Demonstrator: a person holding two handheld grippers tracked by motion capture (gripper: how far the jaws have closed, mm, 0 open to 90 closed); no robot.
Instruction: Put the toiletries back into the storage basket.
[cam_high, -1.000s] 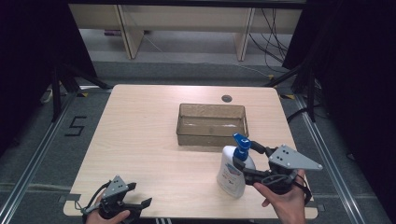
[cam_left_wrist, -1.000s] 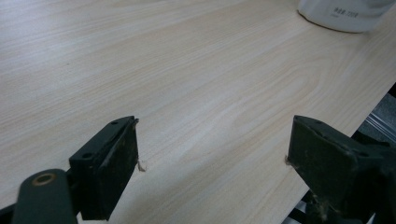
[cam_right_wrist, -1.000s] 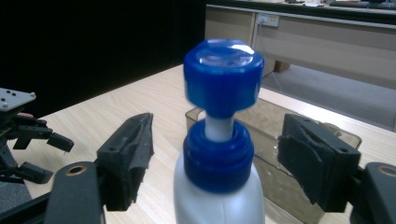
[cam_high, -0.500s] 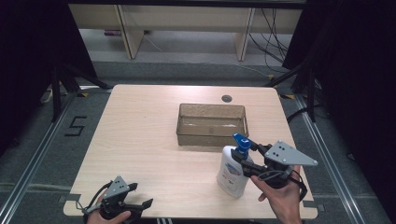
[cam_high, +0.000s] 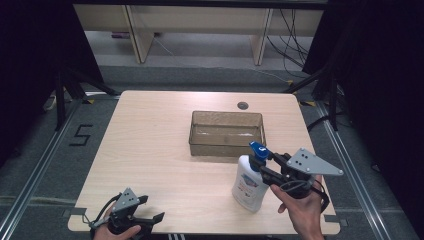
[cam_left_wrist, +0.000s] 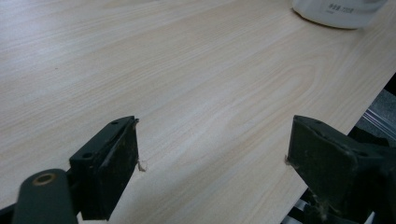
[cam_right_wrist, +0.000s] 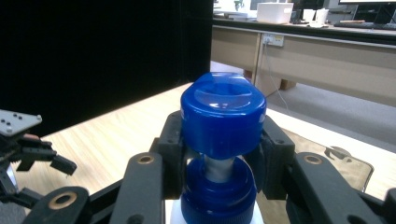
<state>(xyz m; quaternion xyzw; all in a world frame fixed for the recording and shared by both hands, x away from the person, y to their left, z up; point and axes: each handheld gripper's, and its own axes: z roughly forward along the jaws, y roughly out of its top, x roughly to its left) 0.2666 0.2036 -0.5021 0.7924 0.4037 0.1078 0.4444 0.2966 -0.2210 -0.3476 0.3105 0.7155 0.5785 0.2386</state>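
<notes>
A pale wood-grain counter (cam_high: 150, 150) with rounded corners stood on a grey floor (cam_high: 30, 165), where a black numeral 5 (cam_high: 81, 135) was marked beside the counter's left edge. A small round dark fitting (cam_high: 243, 105) sat in the counter top near its far edge. Behind the counter ran a light-coloured shelf unit (cam_high: 200, 20) with loose cables (cam_high: 295, 35) hanging at its right end, and dark curtains (cam_high: 380, 75) closed off both sides of the room. Near the middle of the counter, toward its right, stood a brownish see-through tray (cam_high: 226, 133). Just in front of the tray, on the counter's right front part, a white bottle (cam_high: 248, 182) with a blue pump top (cam_high: 258, 149) stood upright. The right tool (cam_high: 267, 167), held in a hand (cam_high: 300, 210) coming from the near edge, had just been closing its jaws, and they were clamped on the neck of the bottle under the pump top, as the right gripper view showed (cam_right_wrist: 219, 163). The left tool (cam_high: 142, 217) lay low at the counter's front left corner, well apart from the bottle, with its jaws standing wide apart over bare wood and nothing between them in the left gripper view (cam_left_wrist: 212, 154).
</notes>
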